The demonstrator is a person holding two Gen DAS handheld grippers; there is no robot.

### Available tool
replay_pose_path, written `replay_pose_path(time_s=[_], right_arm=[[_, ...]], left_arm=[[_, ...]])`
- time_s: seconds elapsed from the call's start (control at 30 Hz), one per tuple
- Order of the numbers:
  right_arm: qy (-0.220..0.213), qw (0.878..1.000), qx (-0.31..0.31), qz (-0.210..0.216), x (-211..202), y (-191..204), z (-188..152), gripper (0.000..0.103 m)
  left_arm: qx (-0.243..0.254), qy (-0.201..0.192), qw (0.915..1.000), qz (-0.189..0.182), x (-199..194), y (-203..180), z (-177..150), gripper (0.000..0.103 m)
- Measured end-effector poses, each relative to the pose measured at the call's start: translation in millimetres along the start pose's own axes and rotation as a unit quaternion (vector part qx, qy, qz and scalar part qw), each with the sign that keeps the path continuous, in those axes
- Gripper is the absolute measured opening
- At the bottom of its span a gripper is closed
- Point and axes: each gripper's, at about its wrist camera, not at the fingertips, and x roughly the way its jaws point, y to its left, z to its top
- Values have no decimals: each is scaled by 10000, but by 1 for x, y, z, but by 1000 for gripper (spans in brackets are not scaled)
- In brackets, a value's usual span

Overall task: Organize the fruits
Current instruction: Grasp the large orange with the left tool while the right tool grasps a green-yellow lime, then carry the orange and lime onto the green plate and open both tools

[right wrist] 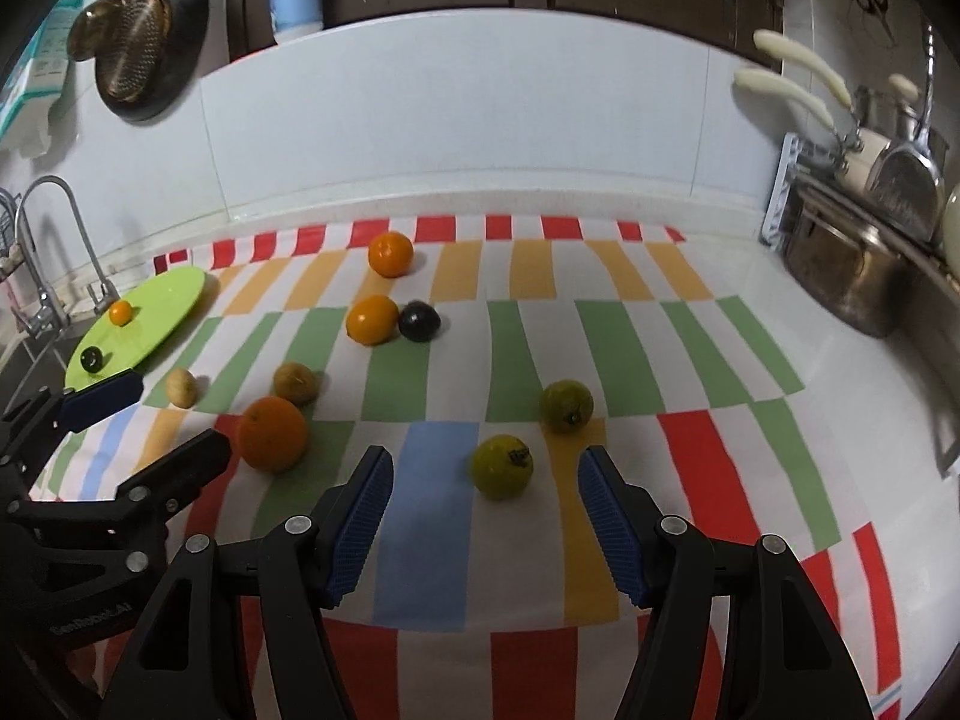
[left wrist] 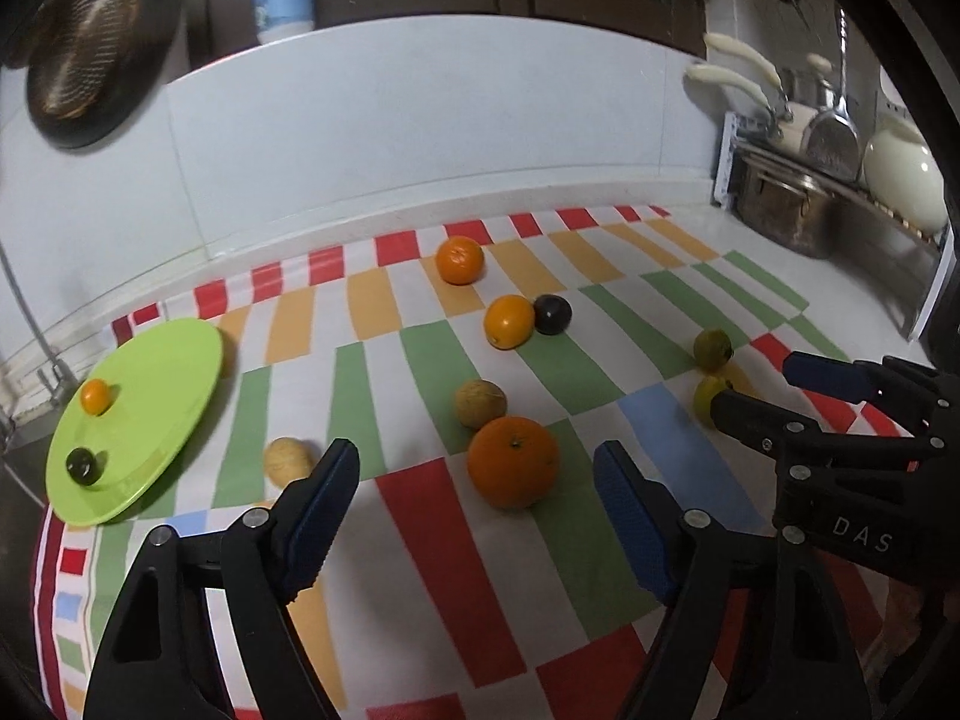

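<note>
Left wrist view: left gripper (left wrist: 474, 519) low over the striped cloth (left wrist: 384, 372) on the surface, jaws spread wide, nothing held. Just beyond the gap, a large orange (left wrist: 513, 462), with a tan round fruit (left wrist: 480, 403) touching its far side. Another tan fruit (left wrist: 289, 461) just beside the left finger. Farther back, an orange fruit (left wrist: 509, 321) against a dark plum (left wrist: 552, 314), and a tangerine (left wrist: 459, 260) near the far edge of the cloth. On the left, green plate (left wrist: 162, 396) carrying a small orange fruit (left wrist: 96, 396) and a small dark fruit (left wrist: 81, 466). On the right, two yellow-green fruits (left wrist: 712, 350), the nearer one partly hidden behind the right gripper (left wrist: 762, 387).

Right wrist view: right gripper (right wrist: 483, 519) also low, jaws wide apart, empty. Near yellow-green fruit (right wrist: 501, 466) with a sticker lying just ahead of the gap; the second one (right wrist: 566, 406) a little farther, to the right. Large orange near left, beside the left gripper, whose jaws stand open. Green plate at far left, near a faucet (right wrist: 54, 252). Steel pot (right wrist: 840, 276) at far right.
</note>
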Motion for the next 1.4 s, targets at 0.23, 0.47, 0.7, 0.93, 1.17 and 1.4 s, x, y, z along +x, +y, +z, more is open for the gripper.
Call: replay_pose_path(time_s=[0.23, 0.47, 0.7, 0.93, 1.17, 1.4], right_arm=[[185, 9998, 63, 65, 20, -4, -1, 55], [318, 9994, 73, 121, 34, -3, 0, 46], [419, 9990, 64, 149, 41, -4, -1, 39], [494, 9986, 77, 148, 45, -5, -2, 30], [365, 9992, -27, 128, 39, -1, -1, 30], [178, 9993, -73, 306, 17, 8, 7, 30]], left_arm=[[-14, 276, 9994, -197, 22, -3, 2, 65], [-18, 469, 9983, -343, 36, -6, 2, 53], [-38, 555, 9977, -386, 43, -7, 5, 46], [-58, 586, 9976, -372, 45, -5, 7, 41], [-52, 535, 9976, -429, 37, -3, 7, 40], [-83, 299, 9985, -440, 11, 1, 10, 40]])
